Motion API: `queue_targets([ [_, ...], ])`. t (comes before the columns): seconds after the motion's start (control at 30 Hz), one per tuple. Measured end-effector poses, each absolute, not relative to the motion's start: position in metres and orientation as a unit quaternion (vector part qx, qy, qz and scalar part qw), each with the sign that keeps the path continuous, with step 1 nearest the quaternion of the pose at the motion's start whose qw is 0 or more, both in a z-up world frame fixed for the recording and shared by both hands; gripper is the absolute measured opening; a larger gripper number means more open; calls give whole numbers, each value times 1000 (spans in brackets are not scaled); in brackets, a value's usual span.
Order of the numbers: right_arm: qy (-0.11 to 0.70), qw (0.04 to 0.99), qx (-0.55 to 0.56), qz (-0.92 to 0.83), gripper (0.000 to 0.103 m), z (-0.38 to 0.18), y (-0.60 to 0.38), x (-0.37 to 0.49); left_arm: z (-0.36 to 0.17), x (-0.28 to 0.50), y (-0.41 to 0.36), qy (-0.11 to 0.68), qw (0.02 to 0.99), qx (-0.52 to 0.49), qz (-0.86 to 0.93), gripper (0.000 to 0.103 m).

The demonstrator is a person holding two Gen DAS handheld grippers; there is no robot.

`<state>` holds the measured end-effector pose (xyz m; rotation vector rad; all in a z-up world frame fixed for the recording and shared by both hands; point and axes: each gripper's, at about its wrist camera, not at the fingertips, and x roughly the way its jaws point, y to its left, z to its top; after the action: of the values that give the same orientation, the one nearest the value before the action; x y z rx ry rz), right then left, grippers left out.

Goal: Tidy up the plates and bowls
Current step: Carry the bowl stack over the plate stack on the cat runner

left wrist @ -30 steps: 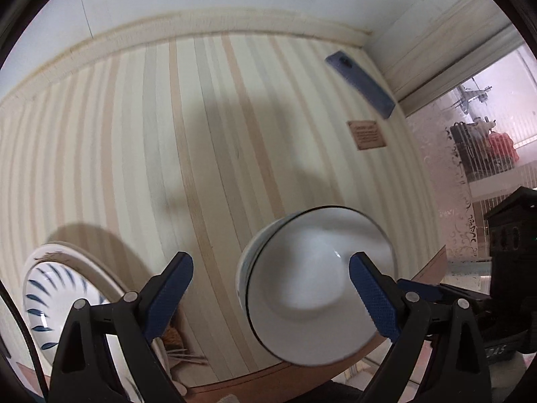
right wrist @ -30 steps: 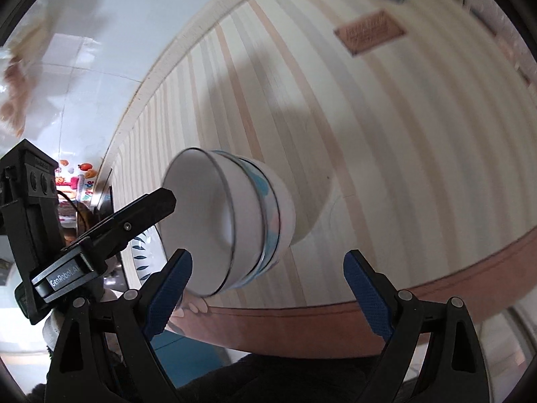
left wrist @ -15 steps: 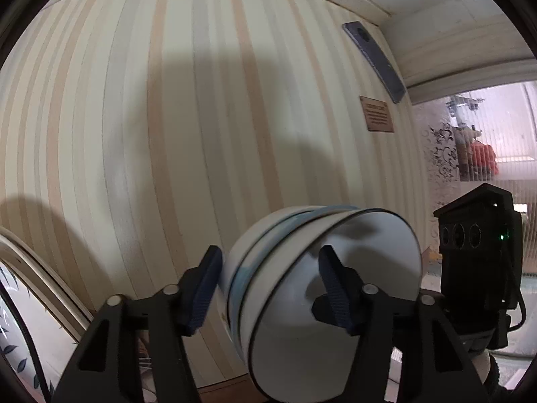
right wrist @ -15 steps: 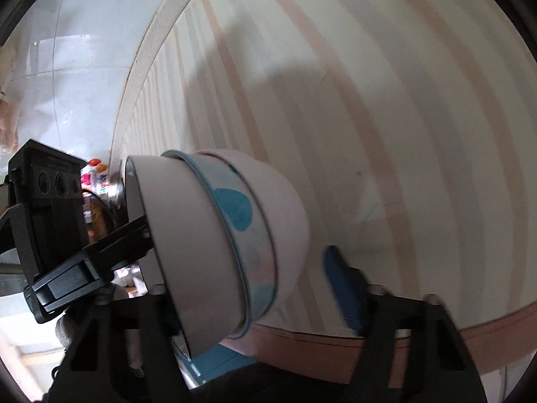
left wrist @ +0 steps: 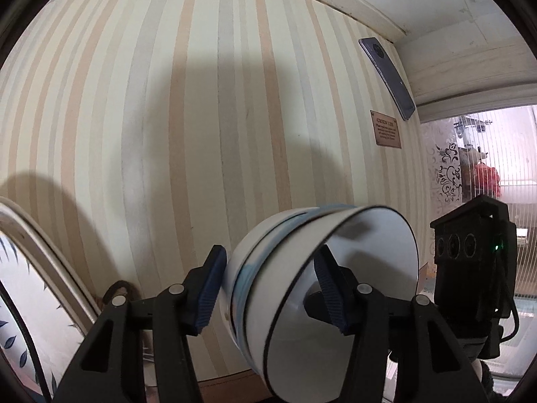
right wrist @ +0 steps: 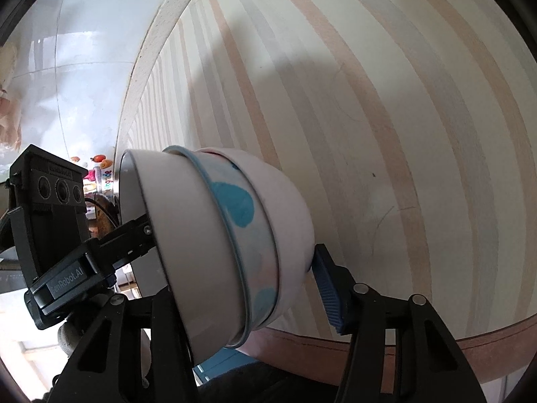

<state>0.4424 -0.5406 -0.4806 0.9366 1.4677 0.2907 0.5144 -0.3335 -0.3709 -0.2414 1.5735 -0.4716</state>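
Nearest: left gripper (left wrist: pixel 268 297) clamped on the wall of the bowl stack (left wrist: pixel 322 288), one finger inside the innermost white bowl, the other outside against the stack. Three bowls nested: white inner, blue-spotted middle, white outer. Stack tipped on its side, mouth towards the right gripper's camera housing.

Right gripper (right wrist: pixel 235 288): one blue pad touches the base of the stack (right wrist: pixel 221 245); the other finger is hidden behind the bowls, so I cannot tell whether it is actually squeezing.

Stack sits at the near edge of the striped tablecloth (left wrist: pixel 201 117); contact with the cloth is not visible. Patterned plate (left wrist: pixel 20 285) just to the left.

Judgement: grip holds only the rim walls, so the nested bowls may slide apart. Keep the stack's mouth turned upward, support the base with the right pad, and move slowly.

Far: phone (left wrist: pixel 386 77) and small brown label (left wrist: pixel 386 129), well clear.
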Motion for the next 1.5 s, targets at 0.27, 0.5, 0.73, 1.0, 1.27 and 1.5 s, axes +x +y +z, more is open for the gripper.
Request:
queue_targets([
  [0.27, 641, 654, 376, 141, 56, -459, -528, 454, -356, 515, -313, 685, 689, -127, -199, 51],
  [0.5, 633, 669, 356, 155, 56, -428, -503, 462, -331, 520, -279, 661, 711, -130, -204, 51],
  [0.73, 630, 677, 341, 170, 56, -409, -446, 471, -314, 520, -218, 647, 723, -141, -197, 51],
  [1.0, 635, 672, 327, 198, 56, -417, -370, 485, -318, 518, -143, 644, 730, -154, -166, 51],
  [1.27, 643, 668, 309, 211, 56, -430, -317, 492, -330, 515, -101, 646, 732, -160, -148, 51],
  [1.5, 650, 672, 291, 204, 56, -437, -298, 494, -342, 513, -92, 652, 726, -160, -148, 51],
])
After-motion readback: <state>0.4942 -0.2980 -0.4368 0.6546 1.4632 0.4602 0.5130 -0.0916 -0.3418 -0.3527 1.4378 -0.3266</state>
